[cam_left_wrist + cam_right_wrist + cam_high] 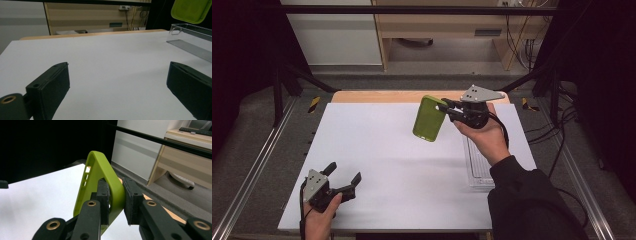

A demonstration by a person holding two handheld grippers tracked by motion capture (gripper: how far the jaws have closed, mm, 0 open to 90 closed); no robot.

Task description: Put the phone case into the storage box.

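Two grippers are at work over a white table [402, 165]. At the near left corner, the left gripper [343, 178] rests low on the table in the person's left hand [319, 220], its grey three-cornered plate facing up. Its jaws stand wide apart with nothing between them; in the left gripper view the two black pads [50, 87] sit at either edge with bare white tabletop between.

Toward the middle and far side, a lime-green phone case [430, 118] hangs in the air above the table, tilted, its long side running from the far edge down toward the person. It touches nothing but the gripper. No brand, label or writing can be read on it; in the right gripper view a few small cut-outs show along its side wall.

Just right of the case, the right gripper [446, 108] is clenched on the case's upper edge; in the right gripper view its two pads pinch the green rim [117, 192] from both sides. The person's right hand [482, 132], in a dark sleeve, holds this gripper up.

Below that hand, at the table's right edge, lies a clear plastic tray [477, 167]; in the left gripper view its transparent wall [190, 28] stands below the green case. No lettering is legible on it.
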